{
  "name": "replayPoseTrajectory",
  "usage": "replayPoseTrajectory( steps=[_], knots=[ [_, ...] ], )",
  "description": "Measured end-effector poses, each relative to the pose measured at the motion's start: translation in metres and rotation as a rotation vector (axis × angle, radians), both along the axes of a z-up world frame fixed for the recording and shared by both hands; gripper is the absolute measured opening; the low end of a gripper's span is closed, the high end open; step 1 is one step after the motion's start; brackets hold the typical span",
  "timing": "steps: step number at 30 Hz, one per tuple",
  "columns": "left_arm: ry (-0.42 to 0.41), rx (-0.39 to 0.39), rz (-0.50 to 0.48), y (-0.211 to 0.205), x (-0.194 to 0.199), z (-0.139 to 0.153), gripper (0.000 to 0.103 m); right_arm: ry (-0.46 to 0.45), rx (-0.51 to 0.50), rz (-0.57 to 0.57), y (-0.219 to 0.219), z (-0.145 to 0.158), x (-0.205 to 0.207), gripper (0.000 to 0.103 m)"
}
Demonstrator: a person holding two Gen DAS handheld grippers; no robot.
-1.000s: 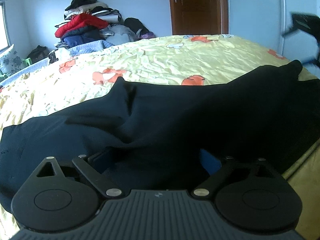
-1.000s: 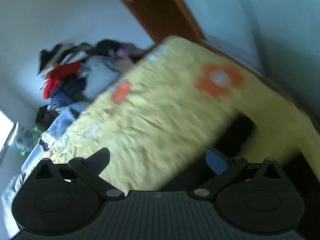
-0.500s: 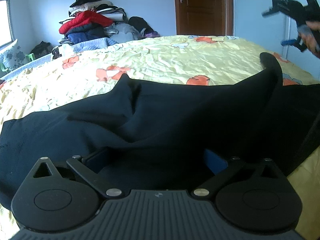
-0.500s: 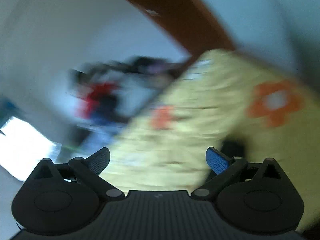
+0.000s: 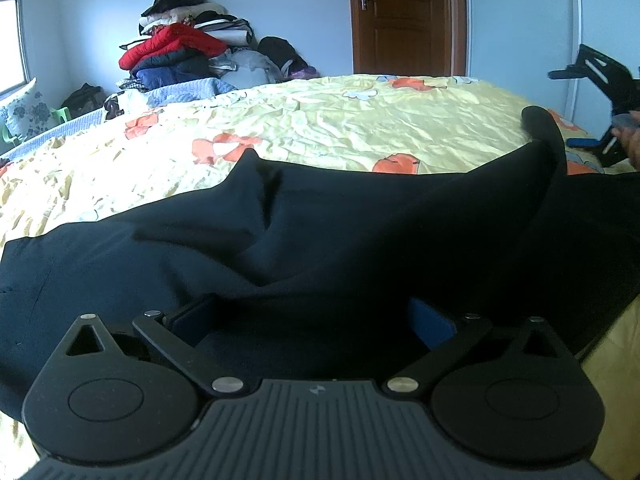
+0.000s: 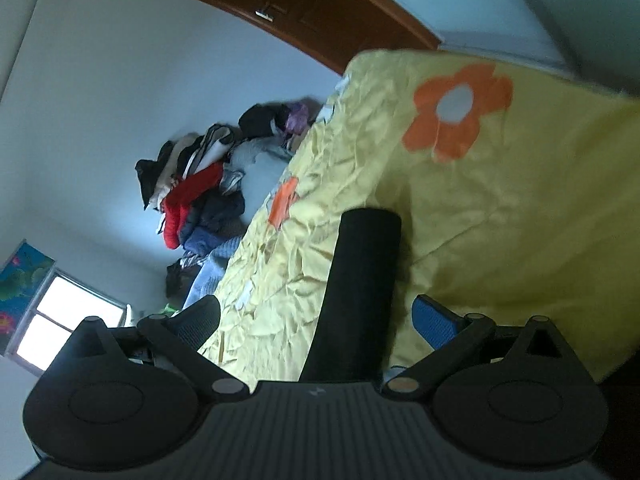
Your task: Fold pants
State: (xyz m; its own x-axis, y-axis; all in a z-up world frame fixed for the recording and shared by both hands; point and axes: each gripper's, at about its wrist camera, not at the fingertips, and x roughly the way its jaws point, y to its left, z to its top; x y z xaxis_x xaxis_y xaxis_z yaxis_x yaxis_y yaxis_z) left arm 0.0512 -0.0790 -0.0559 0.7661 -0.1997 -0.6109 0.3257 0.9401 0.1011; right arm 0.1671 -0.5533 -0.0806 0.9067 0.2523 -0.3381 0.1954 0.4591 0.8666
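Note:
Black pants (image 5: 320, 236) lie spread across the near part of a bed with a yellow flowered sheet (image 5: 360, 128). My left gripper (image 5: 316, 316) is low over the pants, jaws wide apart, with cloth bunched between the fingers. My right gripper (image 5: 600, 116) shows at the far right of the left wrist view, raised above the bed. In the right wrist view the right gripper (image 6: 316, 316) is open and tilted, and a black strip of the pants (image 6: 360, 288) stands up between its fingers. I cannot tell if it touches them.
A pile of clothes (image 5: 188, 56) sits at the far side of the bed. A brown door (image 5: 404, 16) is behind it, and a window (image 5: 8, 40) at the left. The bed edge (image 5: 612, 360) drops off at the near right.
The right gripper has swung down from high at the right to nearer the bed, and its view has steadied. The raised end of the pants has curled over. The left gripper stays put.

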Motion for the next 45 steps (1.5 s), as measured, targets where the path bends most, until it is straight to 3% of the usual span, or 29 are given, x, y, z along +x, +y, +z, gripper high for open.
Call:
replayPoseTrajectory(
  steps=[4, 6, 8, 11, 20, 22, 23, 24, 27, 31, 37, 41, 45],
  knots=[
    [0.0, 0.0, 0.0, 0.0, 0.0, 0.0, 0.102, -0.008, 0.051, 0.048, 0.01, 0.001, 0.013, 0.103],
    [0.0, -0.002, 0.002, 0.0, 0.0, 0.0, 0.102, -0.112, 0.06, 0.106, 0.018, 0.014, 0.016, 0.103],
    [-0.001, -0.002, 0.003, -0.001, 0.001, 0.0, 0.102, -0.153, 0.027, 0.145, 0.025, 0.028, 0.021, 0.103],
    [0.0, -0.003, 0.004, -0.001, 0.001, 0.0, 0.102, -0.097, -0.024, 0.184, 0.034, 0.034, 0.038, 0.103],
    [0.0, -0.004, 0.004, -0.001, 0.001, 0.0, 0.102, -0.003, -0.107, 0.175, 0.034, 0.011, 0.062, 0.1],
    [0.001, -0.007, 0.004, 0.0, 0.001, 0.0, 0.102, 0.001, -0.131, 0.179, 0.032, 0.007, 0.064, 0.075],
    [0.001, -0.008, 0.005, 0.0, 0.001, 0.0, 0.102, 0.021, -0.143, 0.176, 0.031, 0.005, 0.066, 0.039],
    [0.001, -0.008, 0.005, 0.0, 0.001, 0.0, 0.102, 0.047, -0.149, 0.174, 0.03, 0.003, 0.068, 0.01],
    [0.001, -0.008, 0.004, 0.0, 0.001, 0.001, 0.102, 0.077, -0.198, 0.152, 0.033, -0.002, 0.064, 0.005],
    [0.003, -0.001, -0.002, 0.0, 0.002, 0.002, 0.102, -0.042, -0.205, 0.024, 0.026, 0.023, 0.022, 0.005],
    [0.028, -0.007, -0.014, 0.0, 0.005, 0.007, 0.101, -0.171, -0.266, -0.18, -0.005, 0.076, -0.09, 0.005],
    [0.038, -0.007, -0.023, 0.0, 0.005, 0.007, 0.1, -0.139, -0.284, -0.245, -0.011, 0.077, -0.153, 0.005],
    [0.048, 0.002, -0.04, -0.001, 0.003, 0.011, 0.098, -0.035, -0.269, -0.292, -0.009, 0.052, -0.192, 0.005]
  ],
)
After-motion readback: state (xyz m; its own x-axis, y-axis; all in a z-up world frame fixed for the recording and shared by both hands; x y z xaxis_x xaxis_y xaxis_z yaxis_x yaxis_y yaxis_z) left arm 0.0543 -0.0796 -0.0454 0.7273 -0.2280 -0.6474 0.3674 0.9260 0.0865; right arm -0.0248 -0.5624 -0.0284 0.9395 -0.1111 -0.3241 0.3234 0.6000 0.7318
